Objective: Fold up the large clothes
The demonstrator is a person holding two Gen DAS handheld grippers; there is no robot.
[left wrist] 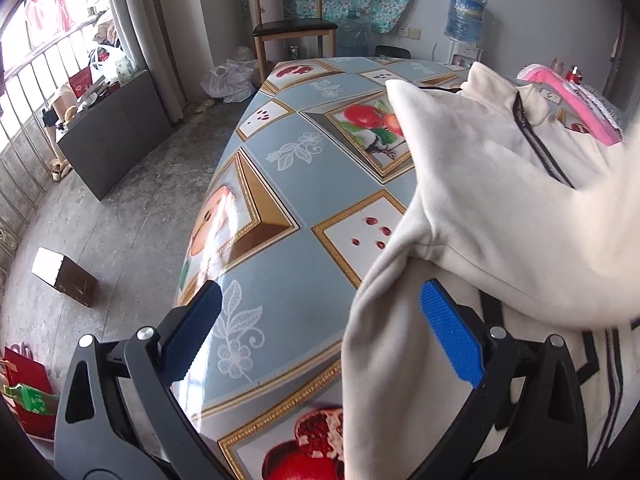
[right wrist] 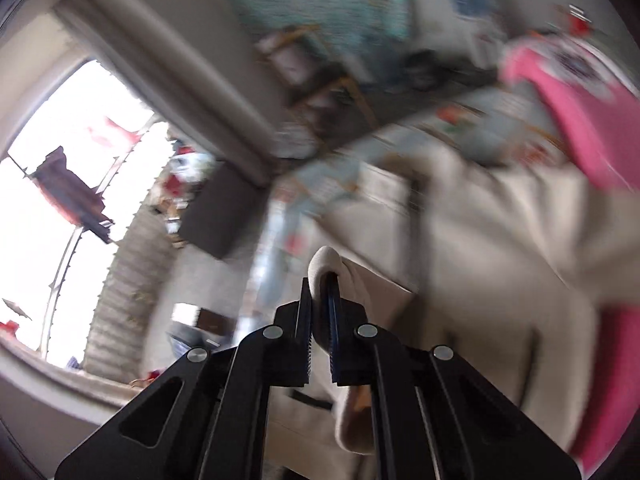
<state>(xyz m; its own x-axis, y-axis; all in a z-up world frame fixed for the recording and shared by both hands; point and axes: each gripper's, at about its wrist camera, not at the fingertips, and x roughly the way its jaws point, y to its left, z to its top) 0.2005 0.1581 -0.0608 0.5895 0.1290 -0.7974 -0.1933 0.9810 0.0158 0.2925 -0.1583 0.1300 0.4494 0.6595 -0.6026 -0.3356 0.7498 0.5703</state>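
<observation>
Folding looks barely begun: cream jacket (left wrist: 500,208) lies partly spread on the patterned surface (left wrist: 288,184), one portion lifted, pinched in the right tool (right wrist: 321,300), while the left tool (left wrist: 320,320) gapes empty at its edge, most folds remaining.

The left wrist camera sits close behind wide-apart jaws and looks down along the table (left wrist: 280,200), with the cream jacket (left wrist: 500,200) past its right jaw. The right wrist camera, blurry and tilted, looks past nearly closed jaws. Both views share the jacket (right wrist: 480,232), table and wooden chair (left wrist: 294,20).
</observation>
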